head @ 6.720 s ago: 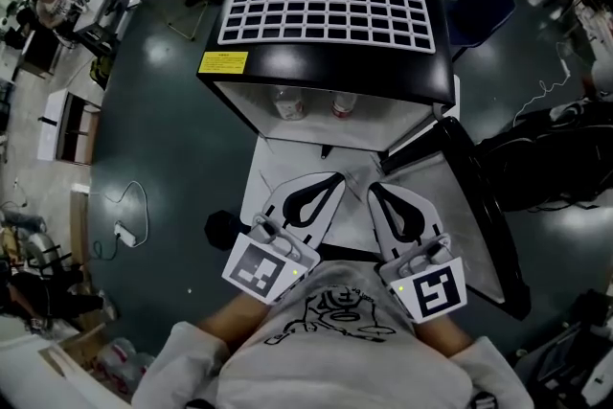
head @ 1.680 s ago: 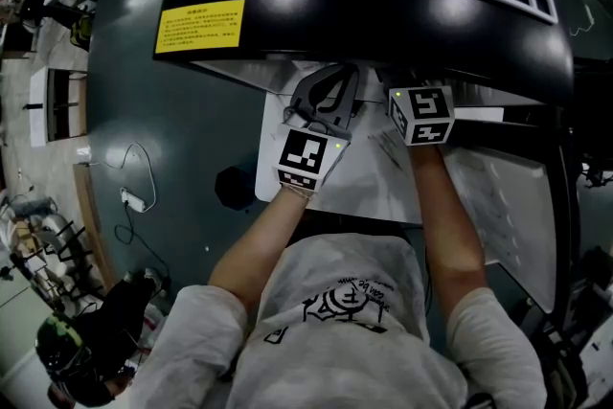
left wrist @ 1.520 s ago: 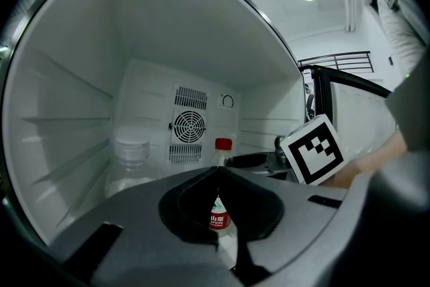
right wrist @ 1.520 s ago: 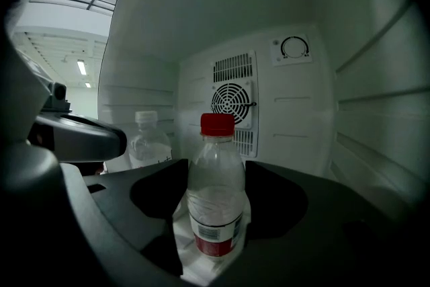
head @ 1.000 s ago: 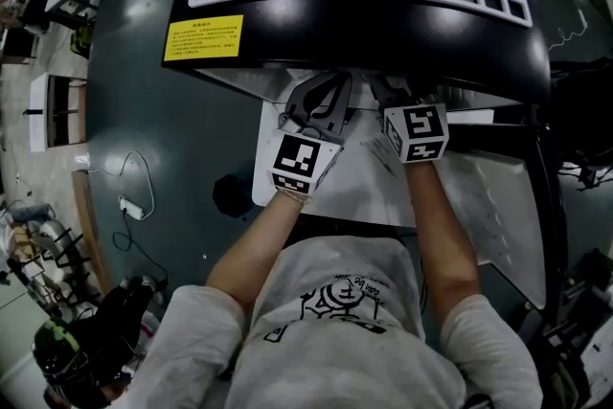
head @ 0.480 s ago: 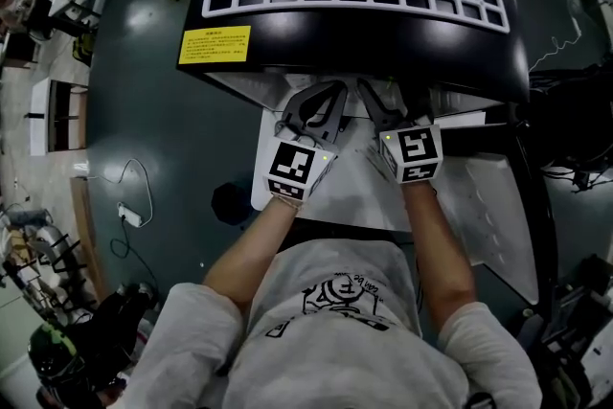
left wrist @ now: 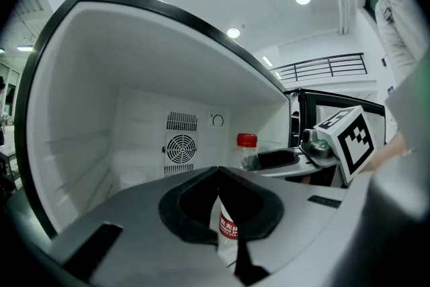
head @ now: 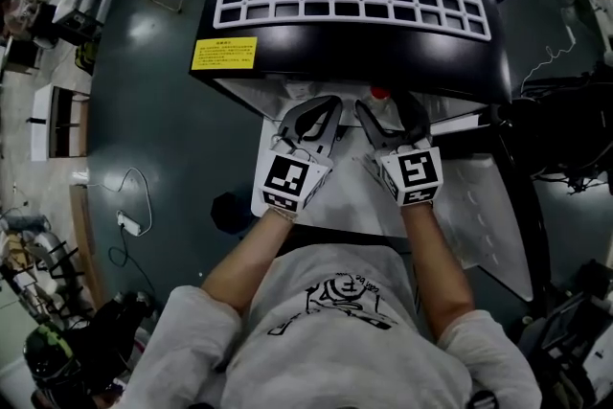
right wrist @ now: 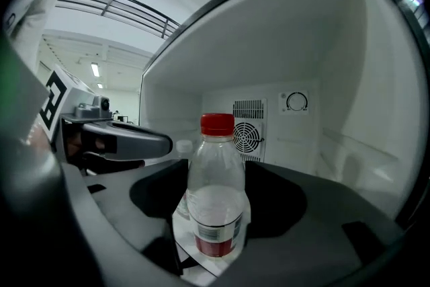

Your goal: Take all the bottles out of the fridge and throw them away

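White fridge (left wrist: pixel 121 64) walls all around: my right gripper (head: pixel 387 108) is clamped on a red-capped water bottle (right wrist: pixel 216 198), left gripper (left wrist: pixel 216 173) jaws are pinched together, another bottle (left wrist: pixel 228 228) peeking through the slit.

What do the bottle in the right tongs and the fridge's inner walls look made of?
Bottle: likely clear glossy plastic, see-through above the printed label, with an opaque red cap.
Fridge walls: smooth white moulded plastic by the look, with shelf ribs formed in; coated metal is possible.
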`<state>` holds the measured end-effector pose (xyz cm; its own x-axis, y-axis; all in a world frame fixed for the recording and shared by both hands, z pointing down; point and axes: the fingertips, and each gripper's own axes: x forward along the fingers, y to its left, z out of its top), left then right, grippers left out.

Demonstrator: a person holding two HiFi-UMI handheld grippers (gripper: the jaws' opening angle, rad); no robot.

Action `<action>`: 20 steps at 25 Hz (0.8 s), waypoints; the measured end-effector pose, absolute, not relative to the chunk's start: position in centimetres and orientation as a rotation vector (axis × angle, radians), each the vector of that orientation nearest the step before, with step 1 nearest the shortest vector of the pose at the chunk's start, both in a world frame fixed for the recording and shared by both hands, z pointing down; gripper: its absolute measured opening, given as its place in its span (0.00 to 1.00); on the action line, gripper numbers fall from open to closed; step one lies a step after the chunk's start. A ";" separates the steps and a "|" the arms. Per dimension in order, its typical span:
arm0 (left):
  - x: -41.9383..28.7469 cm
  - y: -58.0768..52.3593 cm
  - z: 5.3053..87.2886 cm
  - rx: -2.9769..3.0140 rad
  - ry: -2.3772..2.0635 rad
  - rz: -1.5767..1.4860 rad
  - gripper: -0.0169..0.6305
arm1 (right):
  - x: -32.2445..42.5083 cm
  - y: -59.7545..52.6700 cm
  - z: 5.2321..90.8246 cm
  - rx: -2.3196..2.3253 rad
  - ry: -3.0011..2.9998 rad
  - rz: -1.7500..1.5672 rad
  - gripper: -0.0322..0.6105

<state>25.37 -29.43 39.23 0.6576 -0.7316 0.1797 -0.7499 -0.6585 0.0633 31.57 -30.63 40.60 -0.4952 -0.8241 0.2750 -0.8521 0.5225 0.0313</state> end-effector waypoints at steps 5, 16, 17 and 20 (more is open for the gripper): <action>25.6 -28.5 37.7 2.753 -1.217 0.196 0.05 | 31.7 -29.0 38.9 1.395 -2.521 0.162 0.48; 26.7 -26.1 35.1 2.784 -1.147 0.170 0.05 | 31.9 -25.1 35.3 1.350 -2.539 0.153 0.48; 27.1 -25.8 34.8 2.789 -1.142 0.169 0.05 | 32.1 -24.8 35.0 1.343 -2.544 0.151 0.48; 28.3 -25.0 34.0 2.803 -1.120 0.165 0.05 | 33.1 -23.9 34.0 1.331 -2.556 0.147 0.48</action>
<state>28.34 -25.00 34.00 0.7205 -0.6783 0.1444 -0.6912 -0.7194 0.0691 33.10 -23.87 34.05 -0.5487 -0.7909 0.2709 -0.8168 0.5763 0.0281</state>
